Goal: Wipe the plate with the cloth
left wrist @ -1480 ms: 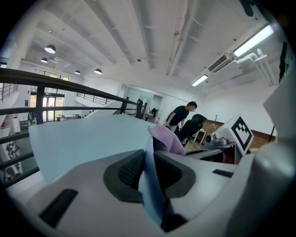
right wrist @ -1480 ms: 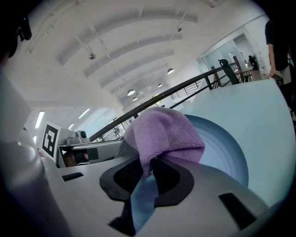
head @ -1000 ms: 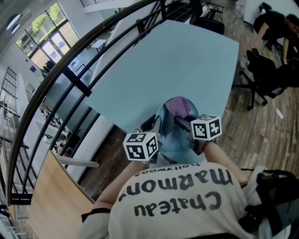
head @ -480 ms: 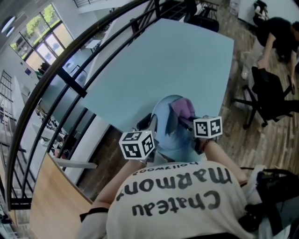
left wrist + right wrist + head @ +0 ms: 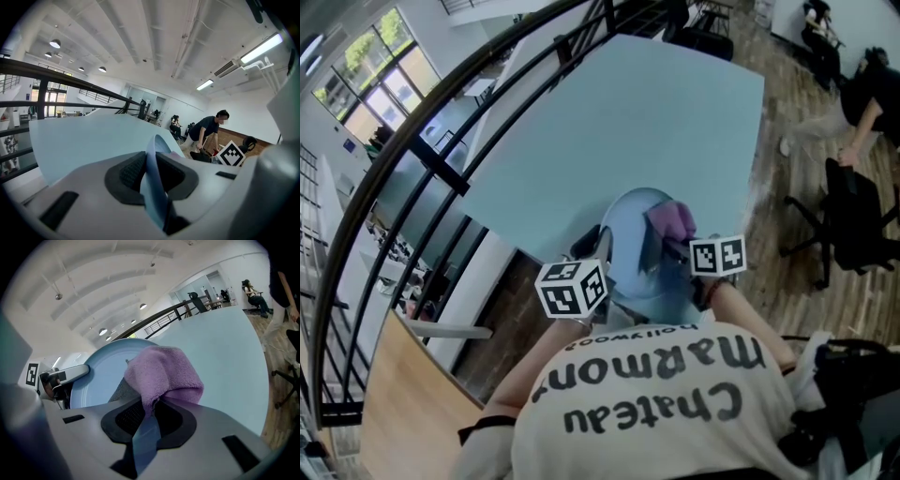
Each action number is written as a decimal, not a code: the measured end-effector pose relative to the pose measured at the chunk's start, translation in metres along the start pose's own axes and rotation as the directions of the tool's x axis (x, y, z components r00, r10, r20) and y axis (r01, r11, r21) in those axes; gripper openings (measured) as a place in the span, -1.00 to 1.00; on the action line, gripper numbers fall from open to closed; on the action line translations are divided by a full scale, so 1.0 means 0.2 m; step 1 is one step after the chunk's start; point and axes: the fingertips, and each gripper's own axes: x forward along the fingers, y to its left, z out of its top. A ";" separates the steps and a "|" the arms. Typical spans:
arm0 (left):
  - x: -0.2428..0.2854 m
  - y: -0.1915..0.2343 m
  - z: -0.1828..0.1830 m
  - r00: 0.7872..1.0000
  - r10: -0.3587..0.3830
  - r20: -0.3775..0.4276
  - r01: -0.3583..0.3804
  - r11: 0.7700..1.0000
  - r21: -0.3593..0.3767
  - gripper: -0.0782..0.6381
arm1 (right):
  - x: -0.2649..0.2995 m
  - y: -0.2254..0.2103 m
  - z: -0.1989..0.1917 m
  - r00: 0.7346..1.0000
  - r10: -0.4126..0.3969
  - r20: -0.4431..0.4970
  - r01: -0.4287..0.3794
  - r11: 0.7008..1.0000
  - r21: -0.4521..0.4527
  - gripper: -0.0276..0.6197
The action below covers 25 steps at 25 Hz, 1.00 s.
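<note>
A pale blue plate (image 5: 633, 258) is held up on edge over the near side of the table. My left gripper (image 5: 602, 251) is shut on its rim, and in the left gripper view the plate (image 5: 153, 187) runs edge-on between the dark pads. A purple cloth (image 5: 672, 220) lies against the plate's face, and my right gripper (image 5: 673, 246) is shut on it. In the right gripper view the cloth (image 5: 164, 373) bunches out of the jaws against the plate (image 5: 98, 378), with the left gripper (image 5: 63, 376) at the plate's far rim.
The pale teal tabletop (image 5: 628, 122) stretches away from me. A black railing (image 5: 441, 164) curves along its left side over a drop. Office chairs (image 5: 853, 220) and people stand on the wood floor at the right.
My right gripper has slid the cloth a little to the right and down over the plate's face. The left gripper and the plate have stayed put.
</note>
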 end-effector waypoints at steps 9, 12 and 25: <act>0.00 0.00 0.00 1.000 -0.004 -0.009 0.003 1.000 -0.018 -0.63 | -0.04 -0.06 -0.06 0.999 -0.044 -0.019 0.045 0.998 0.034 -0.66; -0.01 0.01 -0.01 1.000 -0.003 -0.016 0.002 1.000 -0.028 -0.63 | -0.04 -0.05 -0.06 0.998 -0.050 -0.026 0.051 0.998 0.035 -0.66; 0.03 0.03 0.04 1.000 0.007 0.011 -0.007 1.000 -0.020 -0.63 | 0.01 0.34 0.19 0.983 0.171 0.059 -0.167 0.983 -0.072 -0.66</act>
